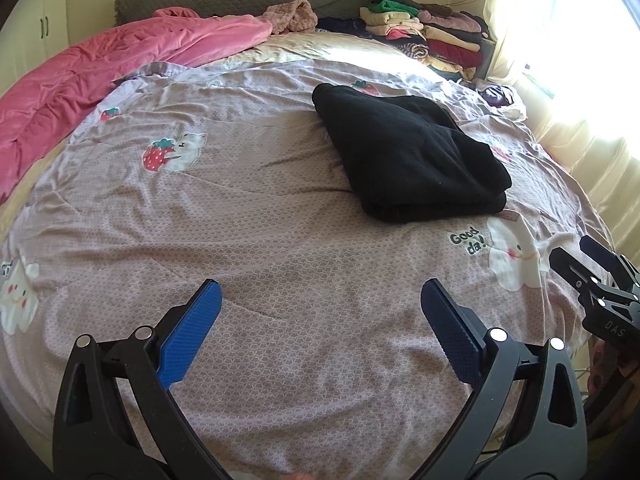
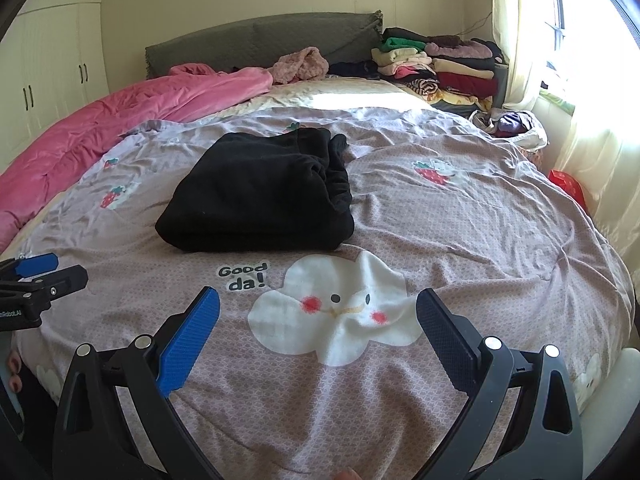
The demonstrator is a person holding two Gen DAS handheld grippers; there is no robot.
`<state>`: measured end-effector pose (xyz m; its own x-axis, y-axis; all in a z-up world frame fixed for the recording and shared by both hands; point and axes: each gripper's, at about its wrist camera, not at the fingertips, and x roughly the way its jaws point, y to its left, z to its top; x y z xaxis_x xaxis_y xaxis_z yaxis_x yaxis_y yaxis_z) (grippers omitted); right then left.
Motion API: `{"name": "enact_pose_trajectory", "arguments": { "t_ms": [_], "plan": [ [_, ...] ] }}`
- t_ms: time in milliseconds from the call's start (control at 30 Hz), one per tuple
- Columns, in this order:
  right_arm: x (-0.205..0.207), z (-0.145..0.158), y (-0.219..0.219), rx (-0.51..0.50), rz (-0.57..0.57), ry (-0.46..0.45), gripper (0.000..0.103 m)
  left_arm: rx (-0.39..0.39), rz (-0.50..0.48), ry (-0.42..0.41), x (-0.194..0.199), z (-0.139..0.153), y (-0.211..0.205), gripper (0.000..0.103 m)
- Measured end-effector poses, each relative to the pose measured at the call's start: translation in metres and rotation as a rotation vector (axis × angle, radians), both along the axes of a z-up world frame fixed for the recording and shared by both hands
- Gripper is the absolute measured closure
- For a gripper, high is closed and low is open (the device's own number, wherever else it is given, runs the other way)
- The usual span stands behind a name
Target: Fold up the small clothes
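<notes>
Left wrist view: your left gripper (image 1: 320,312) hangs wide, empty; the black garment (image 1: 404,156) lies ahead and right of the jaws, well apart, already a flat layered bundle.

Right wrist view: right gripper (image 2: 318,320) also wide, empty; garment ahead-left, thick, edges roughly square. Folding looks done; probably only stacking remains.

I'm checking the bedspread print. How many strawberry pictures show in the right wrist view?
3. One strawberry lies left of the black folded garment, one to its right, and one peeks out behind it. The garment may hide more.
</notes>
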<state>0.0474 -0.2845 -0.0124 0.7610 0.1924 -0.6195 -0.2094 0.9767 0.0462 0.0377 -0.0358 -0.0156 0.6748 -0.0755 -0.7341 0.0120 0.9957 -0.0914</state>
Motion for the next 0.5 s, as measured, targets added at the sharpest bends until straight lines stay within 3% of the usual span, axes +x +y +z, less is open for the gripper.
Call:
{"name": "enact_pose_trajectory", "arguments": {
  "t_ms": [500],
  "plan": [
    [-0.0033, 0.0020, -0.0021, -0.002, 0.002, 0.001, 0.005, -0.006, -0.001, -0.005, -0.0021, 0.0027, 0.0004, 0.009]
  ]
}}
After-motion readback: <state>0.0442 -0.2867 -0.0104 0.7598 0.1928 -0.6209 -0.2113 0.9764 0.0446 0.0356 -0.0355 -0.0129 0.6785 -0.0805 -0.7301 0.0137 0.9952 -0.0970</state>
